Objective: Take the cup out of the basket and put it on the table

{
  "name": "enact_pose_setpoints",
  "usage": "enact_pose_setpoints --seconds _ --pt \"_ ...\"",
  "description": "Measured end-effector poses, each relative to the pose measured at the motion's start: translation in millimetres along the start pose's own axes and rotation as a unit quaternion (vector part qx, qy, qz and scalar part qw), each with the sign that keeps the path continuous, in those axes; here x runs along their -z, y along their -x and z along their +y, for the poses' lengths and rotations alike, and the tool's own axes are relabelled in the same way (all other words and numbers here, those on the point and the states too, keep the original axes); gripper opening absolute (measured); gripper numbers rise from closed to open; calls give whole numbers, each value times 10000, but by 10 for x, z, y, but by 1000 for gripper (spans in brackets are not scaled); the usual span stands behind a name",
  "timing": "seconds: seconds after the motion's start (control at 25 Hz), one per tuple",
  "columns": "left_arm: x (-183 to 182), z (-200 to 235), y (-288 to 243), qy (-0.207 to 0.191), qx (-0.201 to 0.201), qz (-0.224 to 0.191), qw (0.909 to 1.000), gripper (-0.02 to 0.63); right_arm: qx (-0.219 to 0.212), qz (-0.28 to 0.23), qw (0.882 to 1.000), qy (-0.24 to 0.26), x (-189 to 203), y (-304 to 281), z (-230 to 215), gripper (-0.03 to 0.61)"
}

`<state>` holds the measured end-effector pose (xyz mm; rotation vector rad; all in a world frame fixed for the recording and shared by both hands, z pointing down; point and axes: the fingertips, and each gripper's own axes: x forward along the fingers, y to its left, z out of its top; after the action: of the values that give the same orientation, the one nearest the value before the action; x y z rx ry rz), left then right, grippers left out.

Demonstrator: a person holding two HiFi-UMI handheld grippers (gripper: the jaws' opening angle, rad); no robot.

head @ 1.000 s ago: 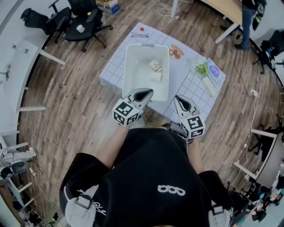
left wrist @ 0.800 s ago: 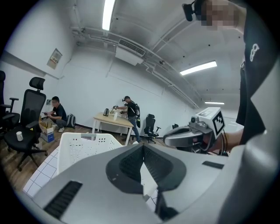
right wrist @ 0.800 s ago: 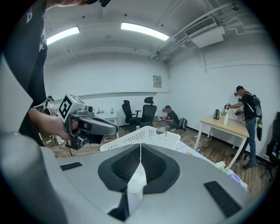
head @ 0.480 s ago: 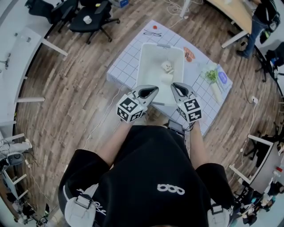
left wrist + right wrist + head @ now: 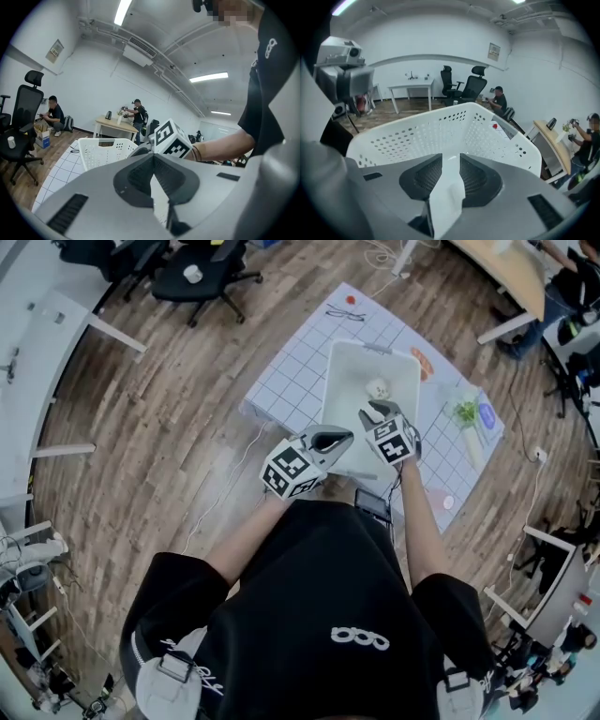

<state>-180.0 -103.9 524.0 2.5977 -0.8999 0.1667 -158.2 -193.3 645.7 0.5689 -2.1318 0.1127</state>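
A white perforated basket [image 5: 338, 367] stands on the table's grid-pattern cloth [image 5: 291, 381]. A small pale object [image 5: 378, 388], which may be the cup, lies on the basket's floor; it is too small to be sure. My right gripper [image 5: 372, 412] hangs over the near part of the basket, and its jaws are opening with nothing between them. In the right gripper view the basket's holed wall [image 5: 440, 124] fills the scene beyond the right gripper [image 5: 451, 157]. My left gripper [image 5: 337, 438] is shut and empty at the basket's near left rim. The left gripper [image 5: 152, 155] looks sideways past the basket [image 5: 101, 150].
On the cloth right of the basket lie green vegetables [image 5: 465, 413] and a blue item [image 5: 486, 415]; a red item [image 5: 349, 301] sits at the far corner. Office chairs [image 5: 202, 273] stand on the wooden floor, far left. A desk [image 5: 506, 277] and people are at the back.
Both grippers have moved forward and to the right, towards the basket. The right gripper now reaches over the basket and its jaws have parted. The head view has shifted, so the table sits further right.
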Motion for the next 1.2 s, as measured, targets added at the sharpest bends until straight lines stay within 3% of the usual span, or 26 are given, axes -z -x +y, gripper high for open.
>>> enact_pose_setpoints --seconds 0.12,0.24,0.44,0.76,1.2 --pt "38 61 -11 43 163 62 9998 9 -39 645 9967 493 229 -303 -3 148" --pt "51 123 -12 80 294 95 9995 9 -103 1309 9848 1133 451 -545 -2 183" --pt "55 226 -29 131 419 130 9990 9 -227 2505 9416 2241 896 -922 -31 243" --pt "84 376 -9 187 476 240 9984 9 -374 3357 9066 2531 1295 -1268 -84 276" --pt "71 574 21 190 392 326 9985 9 -179 3654 8866 2832 1491 -1417 -175 275"
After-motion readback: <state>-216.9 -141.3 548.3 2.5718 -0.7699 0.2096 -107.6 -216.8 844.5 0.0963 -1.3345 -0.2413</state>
